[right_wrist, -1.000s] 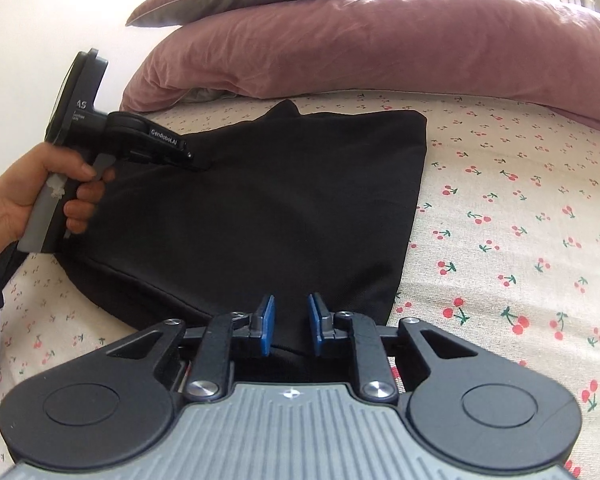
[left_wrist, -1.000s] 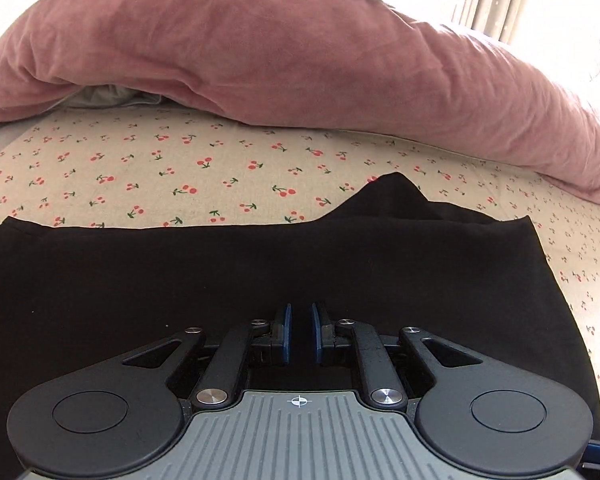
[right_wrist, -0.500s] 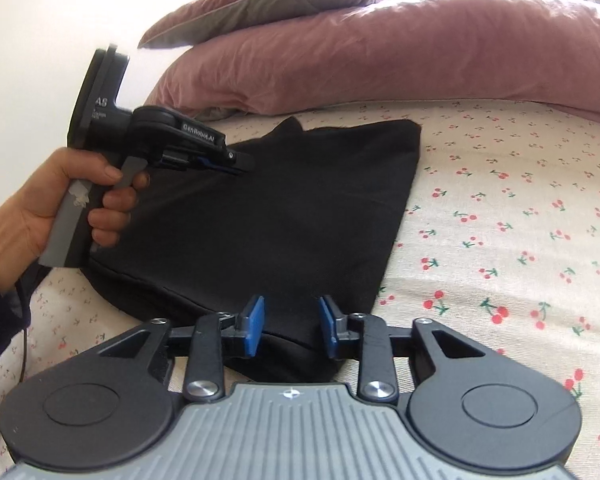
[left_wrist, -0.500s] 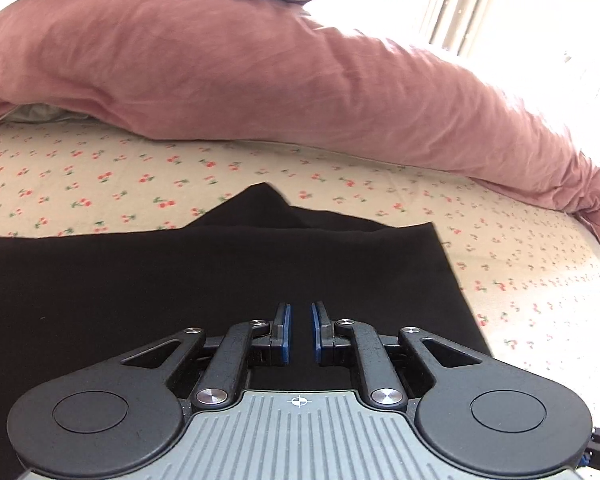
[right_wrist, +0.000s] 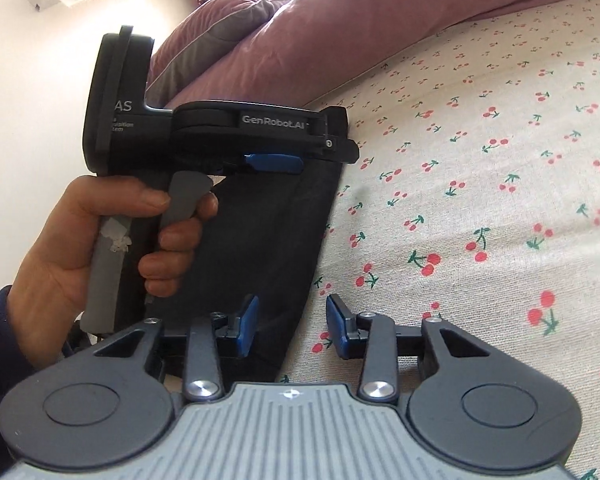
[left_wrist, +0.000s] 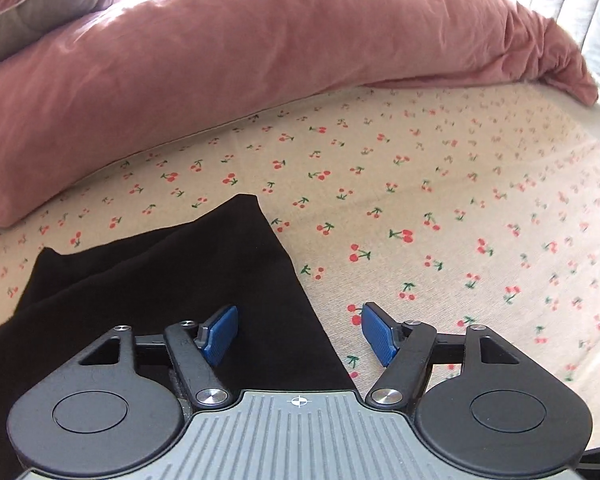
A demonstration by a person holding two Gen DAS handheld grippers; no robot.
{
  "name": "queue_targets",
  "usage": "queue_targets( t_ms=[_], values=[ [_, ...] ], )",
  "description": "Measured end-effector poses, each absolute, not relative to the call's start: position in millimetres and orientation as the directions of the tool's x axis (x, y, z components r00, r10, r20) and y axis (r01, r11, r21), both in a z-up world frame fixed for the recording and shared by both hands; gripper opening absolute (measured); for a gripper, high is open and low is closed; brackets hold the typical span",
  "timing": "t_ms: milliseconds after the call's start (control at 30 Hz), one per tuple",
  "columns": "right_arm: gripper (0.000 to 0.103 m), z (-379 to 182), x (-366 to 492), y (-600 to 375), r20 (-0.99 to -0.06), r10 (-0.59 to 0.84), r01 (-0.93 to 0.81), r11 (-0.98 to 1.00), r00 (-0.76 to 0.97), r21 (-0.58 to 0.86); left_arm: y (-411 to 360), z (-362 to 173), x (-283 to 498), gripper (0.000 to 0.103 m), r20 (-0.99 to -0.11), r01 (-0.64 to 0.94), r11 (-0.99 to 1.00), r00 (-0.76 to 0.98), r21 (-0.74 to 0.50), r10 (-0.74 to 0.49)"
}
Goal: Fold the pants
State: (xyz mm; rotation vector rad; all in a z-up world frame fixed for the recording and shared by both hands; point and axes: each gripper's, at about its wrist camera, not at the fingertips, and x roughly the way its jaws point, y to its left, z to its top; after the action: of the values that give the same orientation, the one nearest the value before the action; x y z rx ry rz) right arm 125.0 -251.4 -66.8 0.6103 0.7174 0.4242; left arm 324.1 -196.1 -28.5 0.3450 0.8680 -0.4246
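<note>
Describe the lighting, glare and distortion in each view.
Left wrist view: daylight washes out the top of the pink duvet; fisheye curves the cherry-print sheet. Right wrist view: black pants lose detail in shadow; corners vignette dark.

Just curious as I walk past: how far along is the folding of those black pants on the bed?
The black pants already lie folded on the cherry-print sheet. Nothing is held: the left gripper is opening, the right gripper closing, both over the fabric's edge. Any further fold remains.

A home bedroom: a bed with a cherry-print sheet point(left_wrist: 420, 184), a pink duvet point(left_wrist: 260, 52) at twelve o'clock, a pillow point(right_wrist: 220, 28).
</note>
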Motion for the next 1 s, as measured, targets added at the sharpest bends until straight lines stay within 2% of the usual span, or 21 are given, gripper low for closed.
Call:
queue_targets(
  t_ms=[67,133,200,233,300,367,567,700,733,800,1000],
  values=[
    [0.028,-69.2,123.8,-249.9,-0.466,0.568,-0.142,0.724,0.678,0.676,-204.0,-32.4,323.9,0.071,-0.786,0.472,0.859,0.601,0.198,-0.149],
    [0.025,-72.9,121.3,-249.4,-0.446,0.581,-0.115,0.687,0.681,0.718,-205.9,-32.3,324.0,0.067,-0.775,0.458,0.855,0.621,0.241,-0.114],
    [0.025,-75.9,114.4,-248.3,-0.429,0.577,-0.072,0.649,0.695,0.757,-202.2,-31.3,328.0,0.036,-0.777,0.452,0.854,0.622,0.256,-0.097],
    [0.025,-76.3,111.5,-246.4,-0.428,0.57,-0.055,0.642,0.701,0.765,-200.6,-31.0,329.0,0.031,-0.781,0.453,0.855,0.616,0.251,-0.098],
    [0.026,-74.1,106.9,-238.1,-0.452,0.532,-0.027,0.668,0.716,0.743,-199.9,-29.5,328.9,0.015,-0.782,0.461,0.851,0.615,0.25,-0.103],
    [0.025,-72.9,104.0,-229.8,-0.459,0.504,0.0,0.673,0.732,0.74,-196.8,-27.5,330.1,0.009,-0.783,0.456,0.857,0.613,0.239,-0.108],
    [0.025,-74.5,98.8,-212.9,-0.443,0.456,0.038,0.663,0.772,0.748,-175.6,-8.8,338.7,0.005,-0.777,0.409,0.907,0.601,0.099,-0.187],
    [0.025,-83.4,103.3,-207.4,-0.389,0.483,0.033,0.594,0.785,0.803,-155.2,6.3,340.9,0.004,-0.757,0.384,0.923,0.608,0.015,-0.24],
    [0.023,-83.7,106.7,-204.7,-0.392,0.479,0.036,0.597,0.785,0.802,-149.8,10.3,340.9,0.004,-0.75,0.376,0.927,0.612,-0.002,-0.25],
    [0.002,-80.0,110.2,-197.0,-0.416,0.451,0.044,0.635,0.79,0.771,-137.9,18.3,342.5,0.003,-0.74,0.363,0.931,0.617,-0.033,-0.267],
    [0.001,-52.1,99.1,-176.5,-0.421,0.346,0.041,0.73,0.839,0.682,-94.6,45.1,338.3,0.004,-0.706,0.355,0.926,0.622,-0.13,-0.338]
  ],
)
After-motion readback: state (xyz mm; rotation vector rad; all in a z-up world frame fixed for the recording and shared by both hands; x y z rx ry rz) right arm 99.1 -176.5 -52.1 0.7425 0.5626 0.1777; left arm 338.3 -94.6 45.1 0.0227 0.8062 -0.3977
